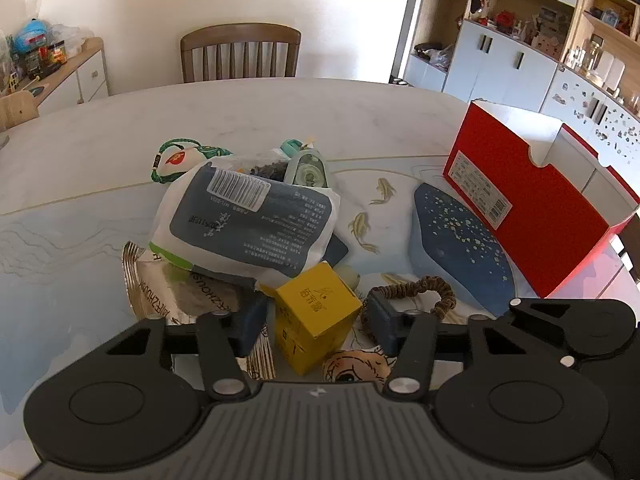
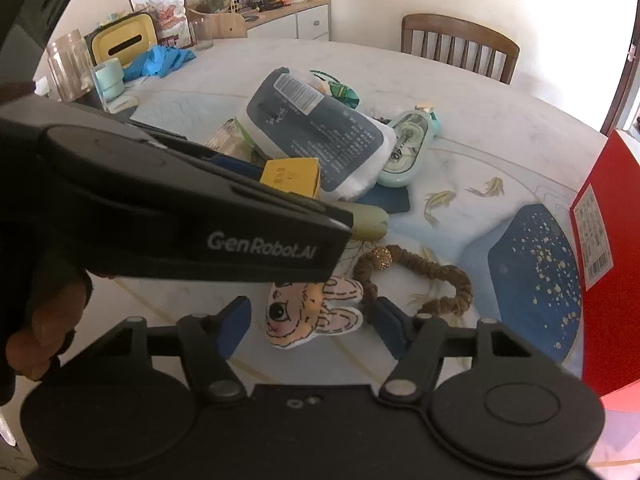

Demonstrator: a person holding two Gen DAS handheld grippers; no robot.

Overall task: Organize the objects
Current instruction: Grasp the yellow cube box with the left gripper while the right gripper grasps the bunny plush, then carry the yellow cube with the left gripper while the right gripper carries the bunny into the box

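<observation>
A pile lies on the table: a yellow box [image 1: 316, 312], a white and blue pouch [image 1: 248, 224], a mint tape dispenser [image 1: 306, 168], a brown scrunchie [image 1: 416, 292] and a rabbit plush [image 1: 356, 366]. My left gripper [image 1: 318, 322] is open with the yellow box between its fingers; it also shows in the right wrist view [image 2: 256, 184]. My right gripper [image 2: 310, 326] is open around the rabbit plush [image 2: 308, 312], beside the scrunchie [image 2: 424, 280]. The yellow box [image 2: 290, 176] and pouch [image 2: 316, 132] lie behind.
An open red box [image 1: 532, 204] stands at the right, with a blue speckled lid [image 1: 460, 244] flat beside it. Glass jars [image 2: 70, 64], a yellow container [image 2: 122, 40] and a blue cloth [image 2: 160, 60] sit at the far left. A wooden chair [image 1: 240, 54] stands behind the table.
</observation>
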